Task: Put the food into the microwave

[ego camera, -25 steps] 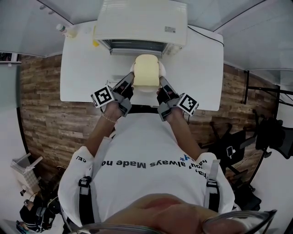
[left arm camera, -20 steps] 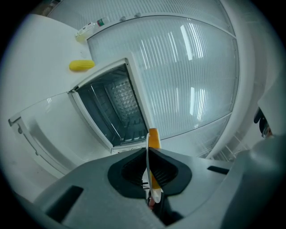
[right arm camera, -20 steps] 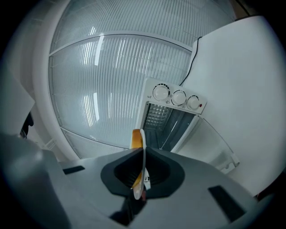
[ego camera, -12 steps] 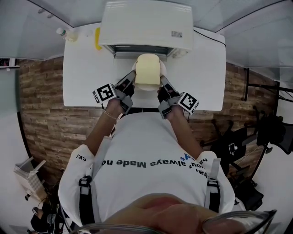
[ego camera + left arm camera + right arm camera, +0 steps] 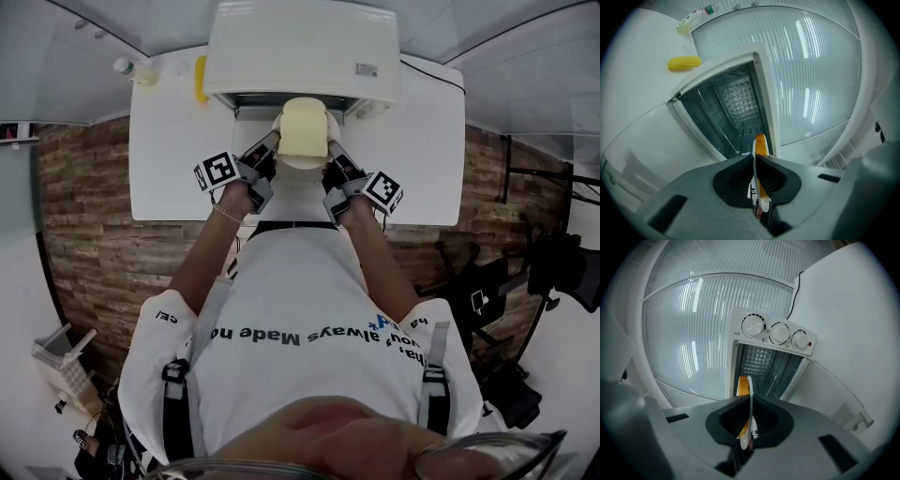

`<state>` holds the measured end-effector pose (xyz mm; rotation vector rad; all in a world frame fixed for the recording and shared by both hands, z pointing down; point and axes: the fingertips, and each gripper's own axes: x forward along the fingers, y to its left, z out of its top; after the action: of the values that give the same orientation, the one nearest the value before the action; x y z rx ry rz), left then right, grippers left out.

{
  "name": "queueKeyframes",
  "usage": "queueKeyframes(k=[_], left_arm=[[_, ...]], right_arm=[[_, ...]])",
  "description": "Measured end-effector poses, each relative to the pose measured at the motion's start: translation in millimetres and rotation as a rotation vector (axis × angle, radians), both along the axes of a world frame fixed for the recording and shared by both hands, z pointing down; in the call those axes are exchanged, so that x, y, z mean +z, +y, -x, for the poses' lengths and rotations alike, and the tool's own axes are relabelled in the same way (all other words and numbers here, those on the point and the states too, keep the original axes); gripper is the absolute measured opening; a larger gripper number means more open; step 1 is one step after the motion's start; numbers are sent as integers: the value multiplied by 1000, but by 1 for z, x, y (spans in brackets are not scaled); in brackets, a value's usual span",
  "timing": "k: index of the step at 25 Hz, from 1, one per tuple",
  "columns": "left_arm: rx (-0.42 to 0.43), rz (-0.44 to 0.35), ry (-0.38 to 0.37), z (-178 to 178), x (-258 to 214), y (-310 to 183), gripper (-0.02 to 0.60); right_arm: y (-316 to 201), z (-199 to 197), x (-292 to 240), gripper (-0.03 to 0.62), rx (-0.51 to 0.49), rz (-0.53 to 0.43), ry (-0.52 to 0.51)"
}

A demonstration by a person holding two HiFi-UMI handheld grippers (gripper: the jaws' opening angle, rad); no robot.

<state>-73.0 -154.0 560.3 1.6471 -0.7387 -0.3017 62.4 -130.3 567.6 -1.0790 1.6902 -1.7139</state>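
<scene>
A slice of bread (image 5: 305, 127) lies on a white plate (image 5: 302, 161) held level in front of the white microwave (image 5: 300, 42). My left gripper (image 5: 273, 143) is shut on the plate's left rim (image 5: 754, 176), and my right gripper (image 5: 331, 150) is shut on its right rim (image 5: 749, 413). The bread's orange crust (image 5: 761, 144) shows just past the left jaws, and in the right gripper view the crust (image 5: 742, 385) shows likewise. The microwave's dark cavity (image 5: 733, 110) stands open right ahead, its door (image 5: 829, 390) folded down. The plate's far edge is at the opening.
The microwave stands at the back of a white table (image 5: 169, 159). A yellow corn cob (image 5: 684, 62) and a small bottle (image 5: 693, 18) lie to the left of the microwave. Three knobs (image 5: 778, 332) sit above the cavity. A cable (image 5: 794, 289) runs behind.
Both grippers have carried the plate with the bread forward and a little down, from above the table's front part to the microwave's opening. Both grips are unchanged.
</scene>
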Motion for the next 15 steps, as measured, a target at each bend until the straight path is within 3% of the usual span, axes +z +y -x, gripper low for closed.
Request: queueKeyframes(k=[15], left_arm=[[-54,-36,-49,9,32,-60,18]], right_arm=[[-60,6,44,20,79,37,-87]])
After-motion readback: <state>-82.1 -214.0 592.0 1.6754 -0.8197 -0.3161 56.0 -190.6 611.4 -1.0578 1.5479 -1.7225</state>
